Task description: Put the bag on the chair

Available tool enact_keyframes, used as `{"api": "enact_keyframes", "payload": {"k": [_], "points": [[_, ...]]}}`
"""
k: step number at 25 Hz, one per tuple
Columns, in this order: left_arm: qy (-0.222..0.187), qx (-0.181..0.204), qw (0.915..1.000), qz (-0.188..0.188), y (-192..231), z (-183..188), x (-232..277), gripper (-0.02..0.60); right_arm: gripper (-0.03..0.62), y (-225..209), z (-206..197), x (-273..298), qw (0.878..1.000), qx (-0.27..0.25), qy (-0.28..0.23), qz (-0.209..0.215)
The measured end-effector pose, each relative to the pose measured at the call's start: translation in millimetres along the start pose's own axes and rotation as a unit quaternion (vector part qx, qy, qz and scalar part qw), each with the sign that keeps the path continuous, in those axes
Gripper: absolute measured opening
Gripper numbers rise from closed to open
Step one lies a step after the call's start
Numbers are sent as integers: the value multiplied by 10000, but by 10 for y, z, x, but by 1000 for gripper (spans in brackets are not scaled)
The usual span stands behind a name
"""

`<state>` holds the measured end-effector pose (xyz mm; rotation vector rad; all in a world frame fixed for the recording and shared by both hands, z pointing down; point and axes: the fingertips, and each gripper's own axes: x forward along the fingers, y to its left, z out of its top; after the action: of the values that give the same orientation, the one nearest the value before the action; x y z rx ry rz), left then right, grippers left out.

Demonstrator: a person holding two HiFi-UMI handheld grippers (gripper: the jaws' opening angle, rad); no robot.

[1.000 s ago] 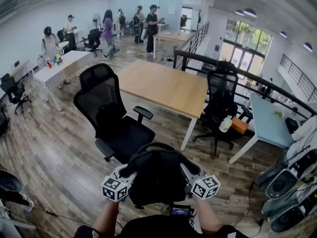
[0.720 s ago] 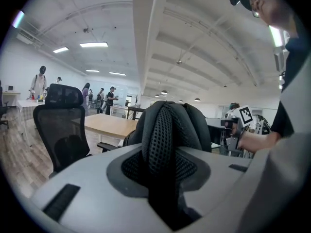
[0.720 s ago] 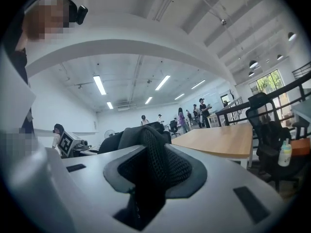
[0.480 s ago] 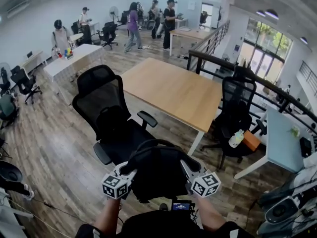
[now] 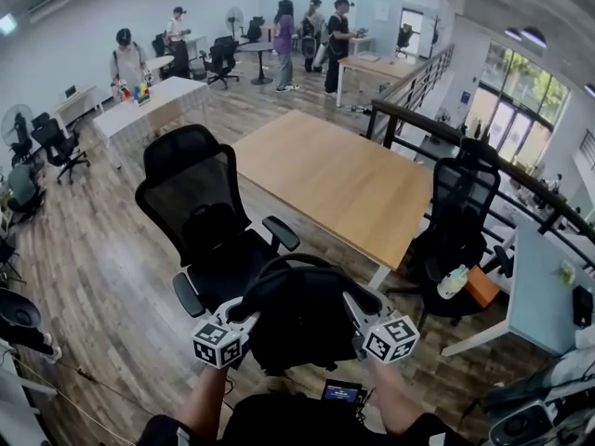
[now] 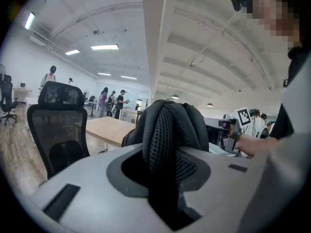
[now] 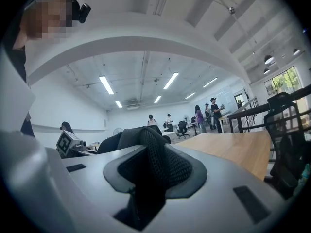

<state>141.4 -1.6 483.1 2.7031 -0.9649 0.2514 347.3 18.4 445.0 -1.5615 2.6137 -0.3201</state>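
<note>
Both grippers have carried the bag forward since a second ago, and the black chair now sits closer in the head view, right ahead of the load. Nearest me, my left gripper (image 5: 238,316) has its jaws clamped on a mesh strap (image 6: 165,144) of the bag (image 5: 299,328). The strap fills the gap, so the jaws stand partly apart but pressed on it. My right gripper (image 5: 361,312) grips the second mesh strap (image 7: 158,164) the same way on the other side. The bag hangs in the air between the two grippers. Its far edge overlaps the front of the seat in the head view, and I cannot tell whether it touches. The chair (image 5: 209,216) stands just beyond, backrest to the far left and one armrest (image 5: 282,233) toward the wooden desk (image 5: 344,179). Past that desk, a second chair (image 5: 462,214) stands beside a black railing (image 5: 437,124). Farthest off, people (image 5: 337,33) stand around a white desk (image 5: 153,103).
</note>
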Motion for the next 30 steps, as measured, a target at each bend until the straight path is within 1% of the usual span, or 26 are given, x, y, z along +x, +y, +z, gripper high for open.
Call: {"api": "enact_keyframes", "payload": {"k": [6,12,18,24,30], "points": [[45,-149,9998,154,343,84,275,114,117,-262,36,472,9999,19,79,146],[58,-268,9991,332,873,123,459,114,117,-395,-6,1100,9988,91,266,396],[13,-449,9971,608,1592,261,562,114,117,-427,32,1969,9965,83,422,720],[-129,-506,9941,947,2350,447,643,114,117,-427,91,2889,9926,63,504,1101],[-232,-539,9896,1312,2943,543,595,114,117,-337,78,3651,9870,41,613,1485]]}}
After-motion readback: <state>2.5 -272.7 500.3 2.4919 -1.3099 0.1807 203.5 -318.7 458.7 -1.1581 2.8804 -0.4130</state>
